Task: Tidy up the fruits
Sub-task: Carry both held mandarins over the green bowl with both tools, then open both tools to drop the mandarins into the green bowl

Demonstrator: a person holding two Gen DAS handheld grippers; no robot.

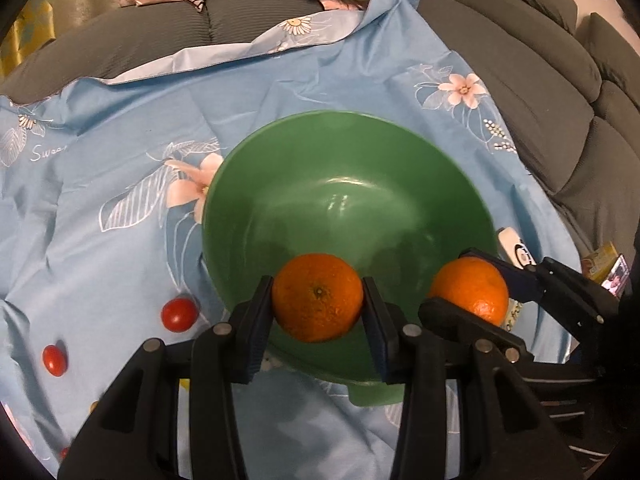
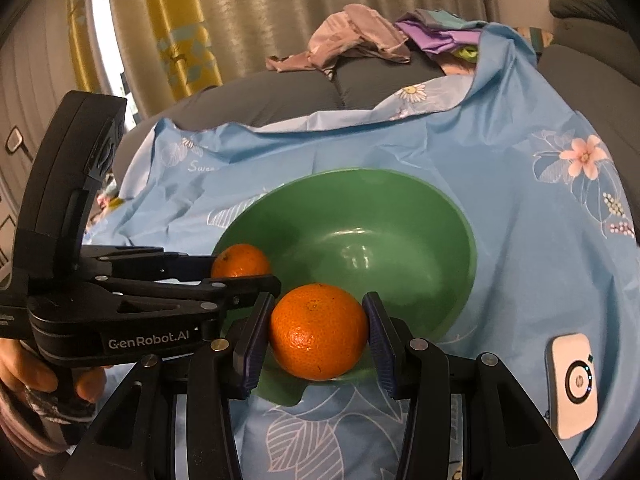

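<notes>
— Over the green bowl's [image 1: 344,200] near rim, both grippers are hovering: the left gripper [image 1: 318,300] is clamping one orange [image 1: 318,298], the right gripper [image 2: 318,330] is clamping another orange [image 2: 318,332].

— Risk?

— Released this near the edge, either orange could be rolling out onto the blue cloth [image 1: 120,240].

— Differences?

— Only the left view is showing the cherry tomatoes [image 1: 179,314]; the right is showing the white device [image 2: 573,384] whole.
</notes>
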